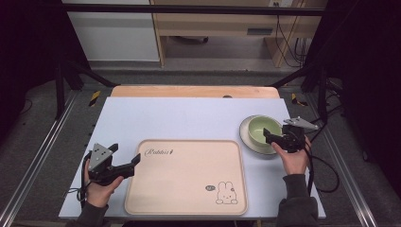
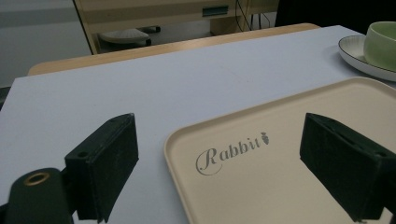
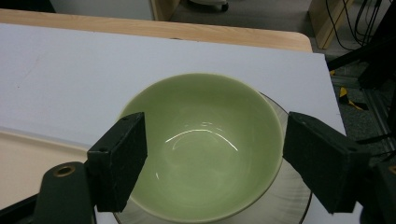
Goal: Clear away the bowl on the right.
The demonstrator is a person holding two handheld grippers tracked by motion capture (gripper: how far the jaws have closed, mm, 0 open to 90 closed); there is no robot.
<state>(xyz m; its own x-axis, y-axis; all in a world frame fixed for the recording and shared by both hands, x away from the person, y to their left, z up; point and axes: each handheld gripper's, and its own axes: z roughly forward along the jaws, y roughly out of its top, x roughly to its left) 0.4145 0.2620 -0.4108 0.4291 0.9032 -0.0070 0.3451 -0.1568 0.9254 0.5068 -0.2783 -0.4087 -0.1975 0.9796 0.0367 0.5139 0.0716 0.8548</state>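
A pale green bowl [image 1: 264,129] [image 3: 205,144] stands on a white plate [image 1: 246,135] [image 3: 285,198] at the table's right. My right gripper [image 1: 267,137] [image 3: 212,165] hovers open just above the bowl, one jaw at each side of the rim, nothing held. A beige tray [image 1: 187,177] [image 2: 261,154] printed "Rabbit" with a bunny drawing lies at the front middle. My left gripper [image 1: 126,160] [image 2: 219,163] is open at the tray's near-left corner, its jaws straddling the tray's edge. The bowl [image 2: 383,44] and plate [image 2: 357,53] also appear far right in the left gripper view.
A light blue mat [image 1: 189,118] covers the wooden table [image 1: 194,91]. Black frame rails [image 1: 56,85] flank the table on both sides. A cable [image 1: 326,175] trails from my right gripper off the table's right edge.
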